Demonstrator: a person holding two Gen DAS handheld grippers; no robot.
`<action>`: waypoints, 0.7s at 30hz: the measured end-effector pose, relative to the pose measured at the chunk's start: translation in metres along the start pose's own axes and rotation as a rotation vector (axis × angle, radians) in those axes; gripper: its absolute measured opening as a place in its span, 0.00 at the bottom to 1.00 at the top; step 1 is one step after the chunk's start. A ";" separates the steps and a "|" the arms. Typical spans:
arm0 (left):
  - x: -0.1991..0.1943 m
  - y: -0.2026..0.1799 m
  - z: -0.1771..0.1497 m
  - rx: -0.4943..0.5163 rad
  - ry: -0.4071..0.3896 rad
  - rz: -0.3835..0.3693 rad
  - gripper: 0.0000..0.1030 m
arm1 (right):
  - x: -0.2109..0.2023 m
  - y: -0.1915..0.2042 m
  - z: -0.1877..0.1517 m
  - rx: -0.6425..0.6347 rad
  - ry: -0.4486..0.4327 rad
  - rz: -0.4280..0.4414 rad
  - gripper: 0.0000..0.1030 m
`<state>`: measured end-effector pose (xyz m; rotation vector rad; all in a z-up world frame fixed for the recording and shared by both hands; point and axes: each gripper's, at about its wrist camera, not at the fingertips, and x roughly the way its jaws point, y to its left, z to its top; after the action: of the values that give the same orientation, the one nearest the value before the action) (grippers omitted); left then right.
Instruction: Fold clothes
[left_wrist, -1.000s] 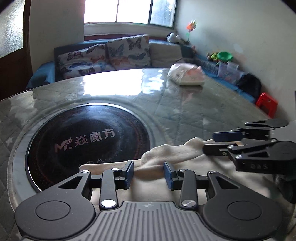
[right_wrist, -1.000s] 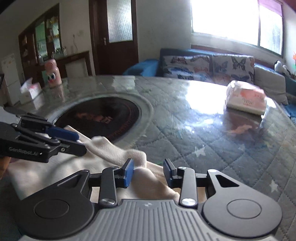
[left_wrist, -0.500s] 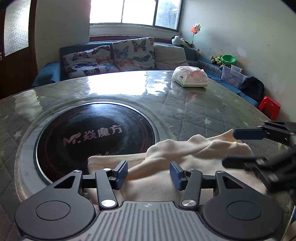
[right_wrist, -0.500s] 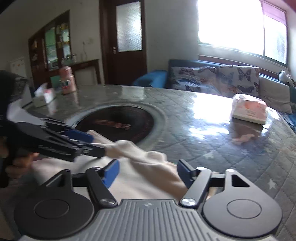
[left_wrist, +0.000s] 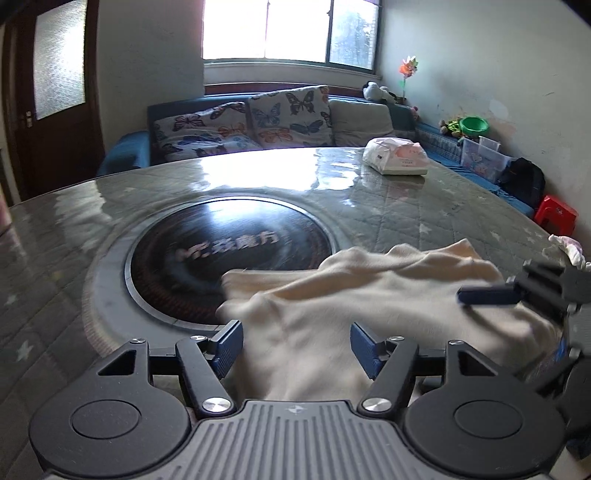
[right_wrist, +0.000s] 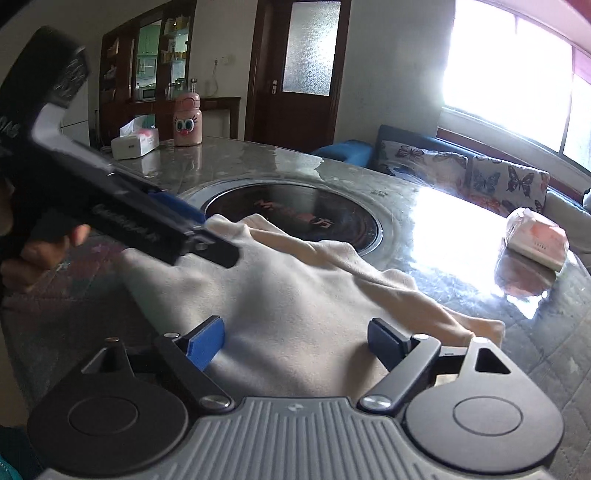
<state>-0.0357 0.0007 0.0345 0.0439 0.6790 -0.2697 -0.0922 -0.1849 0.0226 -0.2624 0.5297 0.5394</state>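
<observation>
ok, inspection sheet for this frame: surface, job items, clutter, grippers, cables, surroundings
Surface: round glass-topped table over quilted star cloth, black induction cooktop inset at centre.
Job's things: cream garment, rumpled, its far edge overlapping the cooktop.
Clutter: tissue pack; tissue box; pink cartoon bottle; small white cloth at the table edge.
Grippers: left gripper open above the garment; right gripper open above it, neither gripping.
Cables: nothing seen.
Surroundings: sofa with butterfly cushions, window, door, red stool.
</observation>
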 end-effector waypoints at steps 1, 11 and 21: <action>-0.004 0.002 -0.004 -0.003 0.000 0.010 0.66 | -0.002 0.001 -0.001 -0.004 -0.002 -0.003 0.87; -0.015 0.017 -0.034 -0.055 0.023 0.054 0.69 | 0.002 -0.017 -0.018 0.037 0.054 -0.042 0.93; -0.017 0.026 -0.029 -0.081 0.022 0.045 0.69 | 0.000 -0.017 -0.007 0.012 0.023 -0.032 0.94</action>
<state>-0.0596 0.0333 0.0210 -0.0151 0.7092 -0.1987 -0.0859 -0.2022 0.0185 -0.2658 0.5498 0.5023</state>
